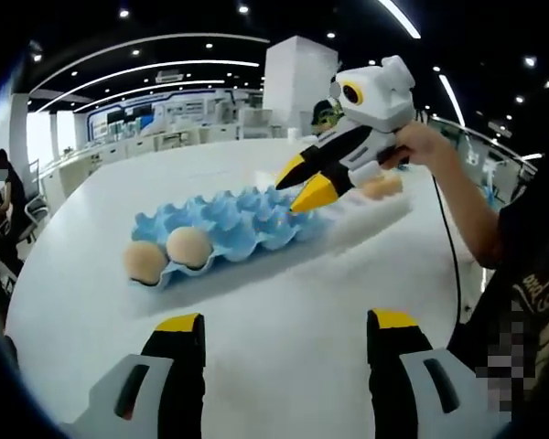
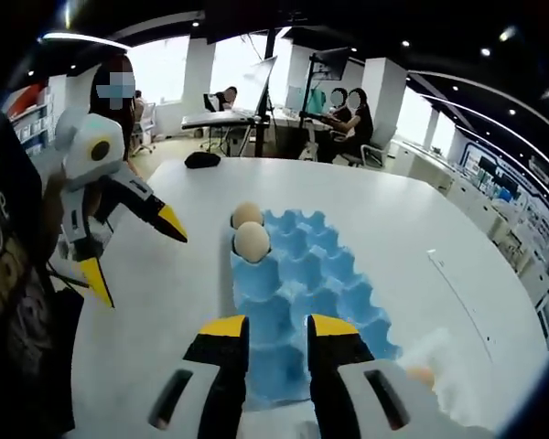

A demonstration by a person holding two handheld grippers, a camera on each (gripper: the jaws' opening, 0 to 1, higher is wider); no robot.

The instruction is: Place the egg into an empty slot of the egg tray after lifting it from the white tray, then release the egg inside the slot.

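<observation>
My jaws are black with yellow tips on both my left gripper [image 1: 285, 322] and my right gripper [image 2: 278, 326], with grey and white bodies behind them. The egg tray [image 2: 302, 274] is bright blue. The two eggs [image 1: 166, 255] sitting in it are pale tan. The table [image 1: 284, 302] is plain white. The white tray [image 1: 375, 212] holds one orange-tan egg [image 1: 382, 187].
</observation>
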